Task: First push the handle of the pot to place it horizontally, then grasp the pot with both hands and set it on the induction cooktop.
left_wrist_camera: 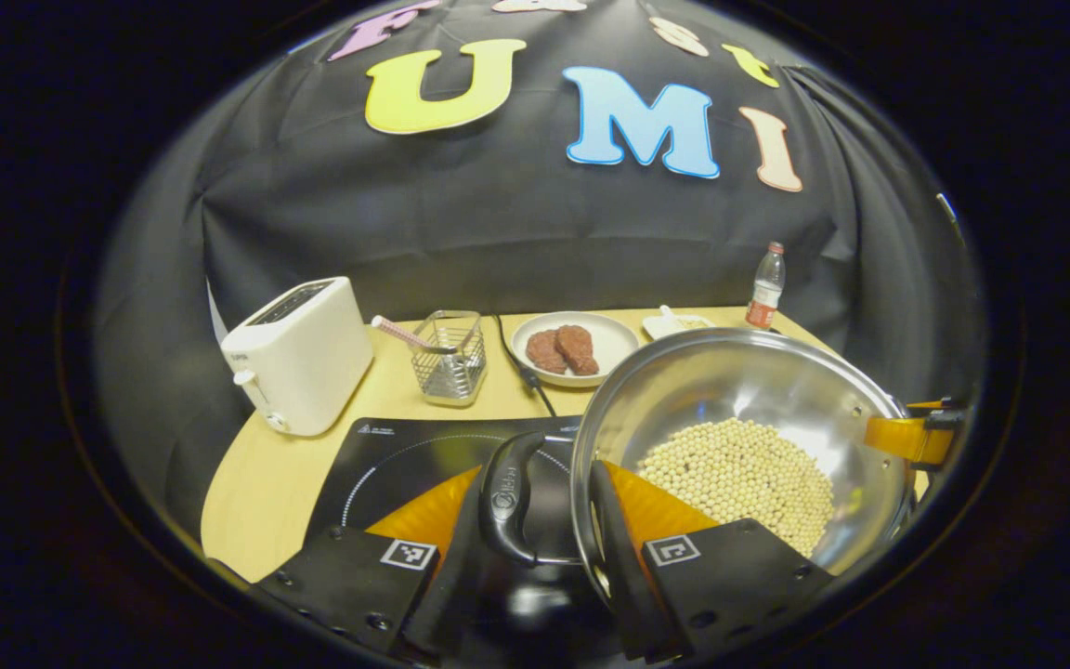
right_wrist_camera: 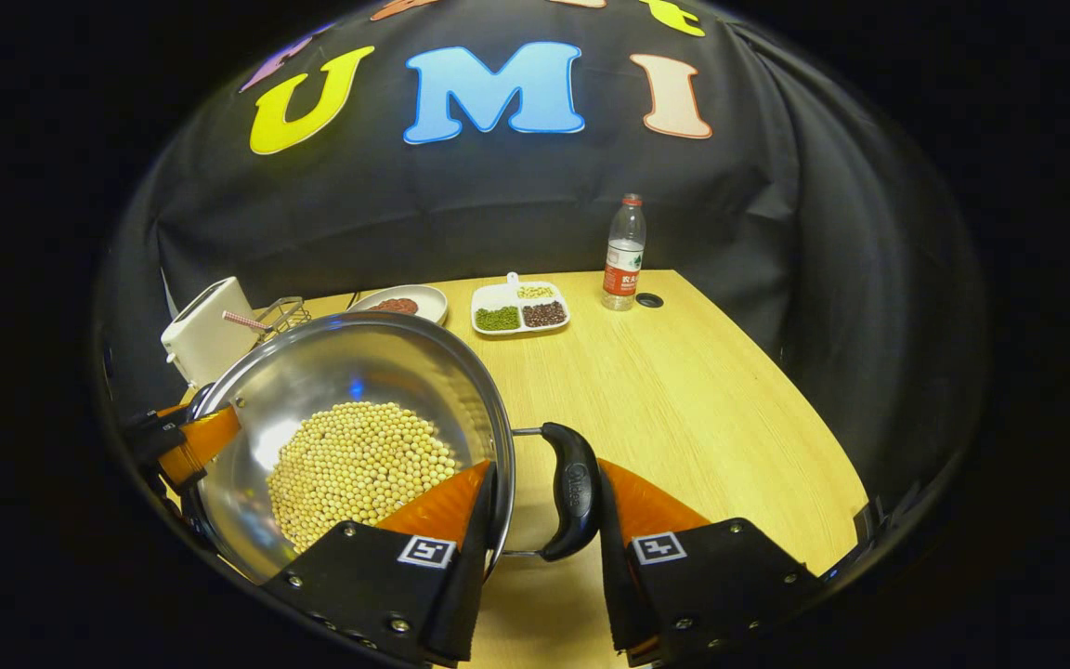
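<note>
Left gripper (left_wrist_camera: 535, 520): fingers straddle the near black loop handle (left_wrist_camera: 509, 497) and rim of the round stainless-steel pot (left_wrist_camera: 739, 390) holding pale soybeans (left_wrist_camera: 739, 478); contact unclear, can't tell if it's clamped. Pot bowl sits right of these fingers, the black glass induction cooktop (left_wrist_camera: 405, 455) beneath and left.

Right gripper (right_wrist_camera: 544, 516): fingers either side of the opposite black handle (right_wrist_camera: 572, 488) and rim, grip also unconfirmed. Pot bowl lies left of this gripper, light wooden table (right_wrist_camera: 684, 400) ahead. Left gripper's finger shows at the pot's far edge.
</note>
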`<state>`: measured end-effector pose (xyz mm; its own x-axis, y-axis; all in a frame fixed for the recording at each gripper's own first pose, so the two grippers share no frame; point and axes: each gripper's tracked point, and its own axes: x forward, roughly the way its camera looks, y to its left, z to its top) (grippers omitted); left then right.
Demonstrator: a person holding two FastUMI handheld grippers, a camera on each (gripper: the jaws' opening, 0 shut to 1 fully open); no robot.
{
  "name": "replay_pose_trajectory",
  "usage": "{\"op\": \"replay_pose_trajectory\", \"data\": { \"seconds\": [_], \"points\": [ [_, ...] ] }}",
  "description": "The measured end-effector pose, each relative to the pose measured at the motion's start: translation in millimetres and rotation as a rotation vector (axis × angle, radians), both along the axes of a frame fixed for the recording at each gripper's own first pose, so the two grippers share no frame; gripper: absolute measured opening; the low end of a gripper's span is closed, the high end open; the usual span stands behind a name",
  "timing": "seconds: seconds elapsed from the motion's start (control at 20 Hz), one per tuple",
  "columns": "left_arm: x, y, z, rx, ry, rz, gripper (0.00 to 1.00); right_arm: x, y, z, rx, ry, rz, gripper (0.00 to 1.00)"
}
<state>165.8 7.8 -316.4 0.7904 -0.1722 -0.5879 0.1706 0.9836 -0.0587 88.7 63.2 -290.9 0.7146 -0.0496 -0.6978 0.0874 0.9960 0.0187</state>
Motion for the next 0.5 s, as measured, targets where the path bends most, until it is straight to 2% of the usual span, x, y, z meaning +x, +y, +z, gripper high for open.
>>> {"op": "replay_pose_trajectory", "data": {
  "seconds": [0.05, 0.1, 0.2, 0.25, 0.35, 0.45, 0.5],
  "points": [
    [-0.6, 7.7, -1.0, 0.001, -0.001, 0.000, 0.68, -0.6, 6.4, 0.1, 0.000, 0.000, 0.001, 0.55],
    [-0.6, 14.7, -0.8, 0.001, -0.002, 0.001, 0.63, -1.6, 13.2, 1.1, 0.000, 0.000, 0.002, 0.55],
    [0.8, 29.6, -2.7, 0.000, -0.003, 0.003, 0.63, -2.1, 26.3, 1.4, -0.004, -0.002, 0.006, 0.55],
    [0.2, 36.4, -3.8, -0.001, -0.001, 0.005, 0.72, -2.4, 33.9, 1.8, -0.006, -0.001, 0.008, 0.55],
    [1.6, 49.3, -3.4, -0.002, -0.004, 0.008, 0.63, -1.2, 44.6, 3.7, -0.004, -0.004, 0.010, 0.55],
    [2.7, 63.9, -3.8, 0.003, -0.008, 0.011, 0.63, -0.2, 57.4, 4.0, -0.003, -0.005, 0.015, 0.54],
    [2.4, 71.4, -3.6, 0.004, -0.008, 0.014, 0.68, 0.1, 64.0, 4.1, -0.002, -0.004, 0.018, 0.55]
  ]
}}
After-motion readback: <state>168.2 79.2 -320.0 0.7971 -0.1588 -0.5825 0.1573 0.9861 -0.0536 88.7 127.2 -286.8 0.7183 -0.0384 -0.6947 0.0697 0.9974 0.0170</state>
